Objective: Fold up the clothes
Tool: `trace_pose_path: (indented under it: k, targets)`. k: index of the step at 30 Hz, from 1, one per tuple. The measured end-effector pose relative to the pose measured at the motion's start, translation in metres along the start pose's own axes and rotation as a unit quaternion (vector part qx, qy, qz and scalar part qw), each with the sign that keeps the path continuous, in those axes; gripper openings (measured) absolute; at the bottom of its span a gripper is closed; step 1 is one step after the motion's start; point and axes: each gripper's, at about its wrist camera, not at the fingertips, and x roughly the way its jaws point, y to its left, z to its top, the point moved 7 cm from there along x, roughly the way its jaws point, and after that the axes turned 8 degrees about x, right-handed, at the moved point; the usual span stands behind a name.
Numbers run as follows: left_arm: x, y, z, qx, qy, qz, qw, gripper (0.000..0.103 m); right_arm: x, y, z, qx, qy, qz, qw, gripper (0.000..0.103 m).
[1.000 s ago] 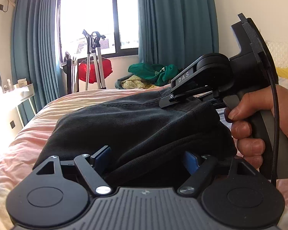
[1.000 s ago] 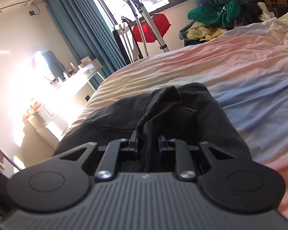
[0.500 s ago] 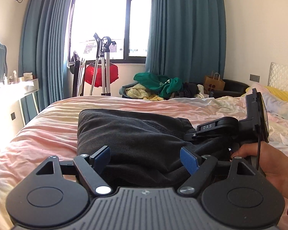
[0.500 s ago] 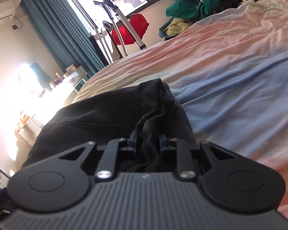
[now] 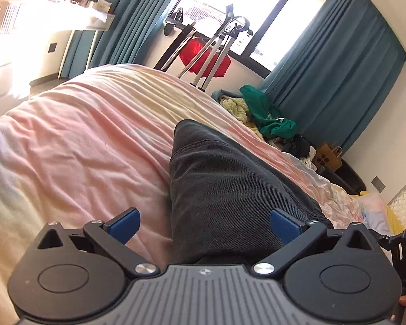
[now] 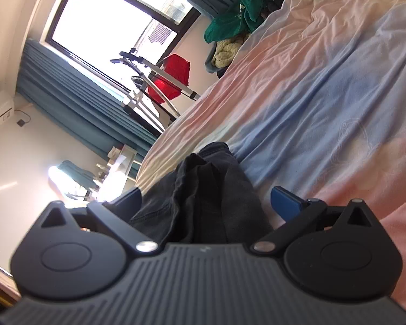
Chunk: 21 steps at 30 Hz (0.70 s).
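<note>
Both grippers spread wide over the folded dark garment on the bed.

The left gripper and the right gripper have just been opening; their blue pads stand apart, cloth between them unpressed. The folded charcoal denim garment lies on the rumpled pink-and-blue bedsheet, well short of the teal curtains beyond the bed's far edge.

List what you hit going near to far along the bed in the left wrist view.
Left tool, jaws wide open → dark folded jeans → pink bedsheet → red cloth on the stand → window.
</note>
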Motion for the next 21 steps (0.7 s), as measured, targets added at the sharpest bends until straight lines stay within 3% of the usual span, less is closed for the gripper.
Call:
trace_pose_path:
  k: [3,6,10,12,17,21]
  targets:
    - [0.012,0.013,-0.003,-0.032,0.015,-0.022,0.9991,0.103,0.011,0.013,-0.021,-0.051,0.030,-0.017,0.998,0.103]
    - [0.017,0.015,-0.002,-0.030,0.014,-0.023,0.9992,0.103,0.026,0.028,-0.041,-0.127,0.045,-0.045,0.990,0.103]
    - [0.022,0.011,-0.010,-0.010,0.021,-0.015,0.9996,0.103,0.049,0.029,-0.065,-0.271,0.038,-0.124,0.954,0.103]
    - [0.029,0.006,-0.015,-0.003,0.032,-0.017,0.9993,0.103,0.053,0.018,-0.064,-0.260,0.043,-0.132,0.956,0.103]
    - [0.044,-0.003,-0.028,0.006,0.057,-0.027,0.9980,0.103,0.062,-0.019,-0.049,-0.121,0.084,-0.088,0.985,0.103]
    - [0.056,-0.005,-0.039,-0.005,0.077,-0.038,0.9963,0.103,0.069,-0.026,-0.049,-0.078,0.092,-0.062,0.991,0.103]
